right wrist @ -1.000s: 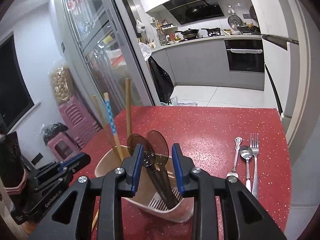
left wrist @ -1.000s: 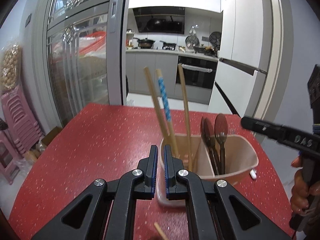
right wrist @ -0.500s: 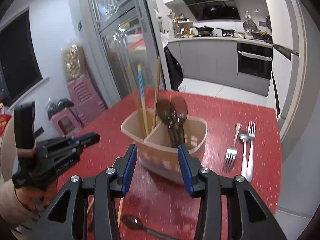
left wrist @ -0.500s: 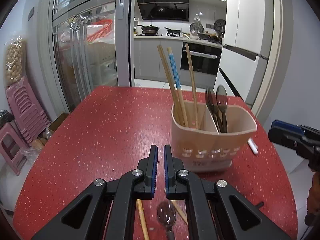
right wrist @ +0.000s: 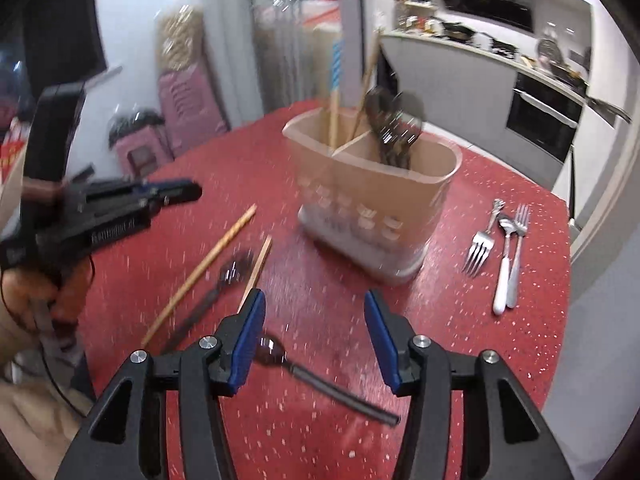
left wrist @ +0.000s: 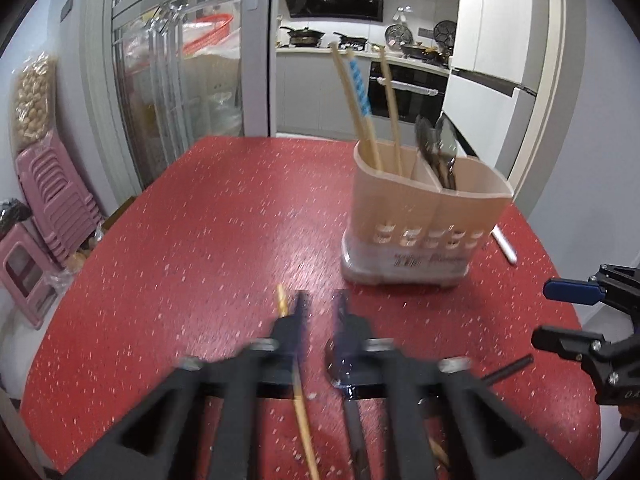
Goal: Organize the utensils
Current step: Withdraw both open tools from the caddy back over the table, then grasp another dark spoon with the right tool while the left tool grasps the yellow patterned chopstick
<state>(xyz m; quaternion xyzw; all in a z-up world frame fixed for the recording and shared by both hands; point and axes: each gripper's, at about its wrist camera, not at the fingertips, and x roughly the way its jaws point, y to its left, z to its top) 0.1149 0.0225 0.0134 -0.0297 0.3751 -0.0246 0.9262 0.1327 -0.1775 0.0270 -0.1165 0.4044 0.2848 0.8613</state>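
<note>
Now | beige two-compartment caddy (right wrist: 372, 196): chopsticks, dark spoons | left gripper (left wrist: 320, 308) narrow | right gripper (right wrist: 314, 320) wide, empty

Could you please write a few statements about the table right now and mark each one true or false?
1. The utensil holder stands upright on the red table. True.
2. The chopsticks and the dark spoons share one compartment. False: a divider separates them.
3. Two loose chopsticks lie flat on the table. True.
4. The right tongs are shut on a dark spoon. False: they are wide open, empty, with that spoon lying on the table below.
5. The metal forks and spoon stand in the holder. False: they lie on the table beside it.
</note>
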